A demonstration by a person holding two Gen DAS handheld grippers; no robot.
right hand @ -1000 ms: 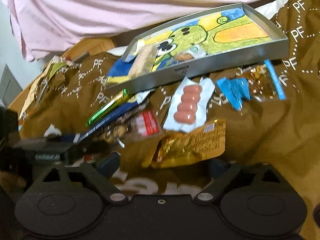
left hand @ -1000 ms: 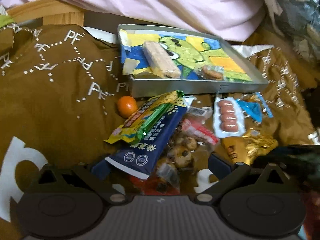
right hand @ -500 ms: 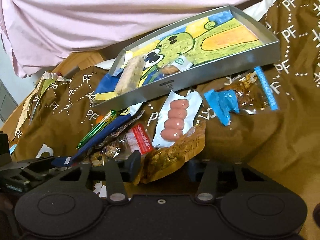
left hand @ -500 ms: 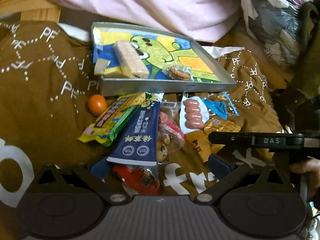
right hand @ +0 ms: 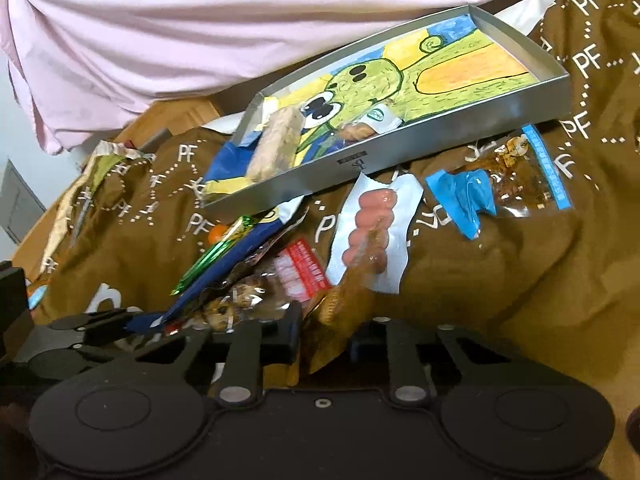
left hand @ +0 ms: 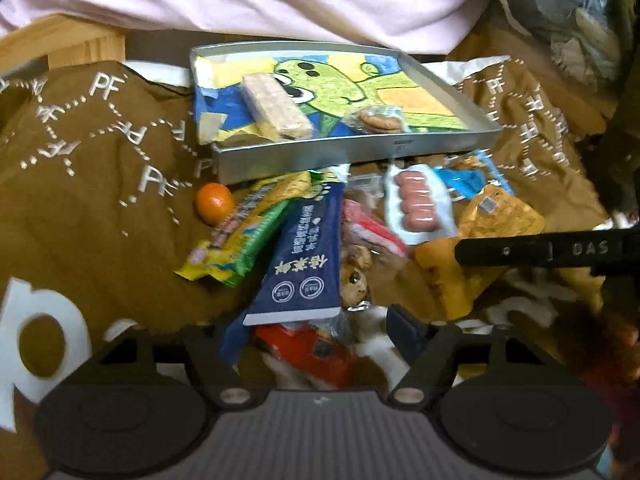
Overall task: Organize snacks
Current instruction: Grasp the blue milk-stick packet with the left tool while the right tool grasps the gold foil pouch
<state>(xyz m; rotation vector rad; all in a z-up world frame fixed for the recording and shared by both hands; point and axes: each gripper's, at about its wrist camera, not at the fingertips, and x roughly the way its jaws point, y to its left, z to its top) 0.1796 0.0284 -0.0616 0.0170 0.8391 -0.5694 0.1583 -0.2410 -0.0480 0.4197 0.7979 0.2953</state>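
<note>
While right gripper [right hand: 326, 344] pinches gold packet [right hand: 340, 320] — sausage pack [right hand: 372, 236] overlaps.

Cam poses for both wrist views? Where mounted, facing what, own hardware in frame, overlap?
Left wrist: on the left gripper, looking forward over the snack pile to the tin tray; own jaws open at bottom, right gripper's finger enters at right.
Right wrist: on the right gripper, low, facing the tray from its right; jaws shut on the gold packet.
Shared: tray, sausage pack, navy packet.
</note>
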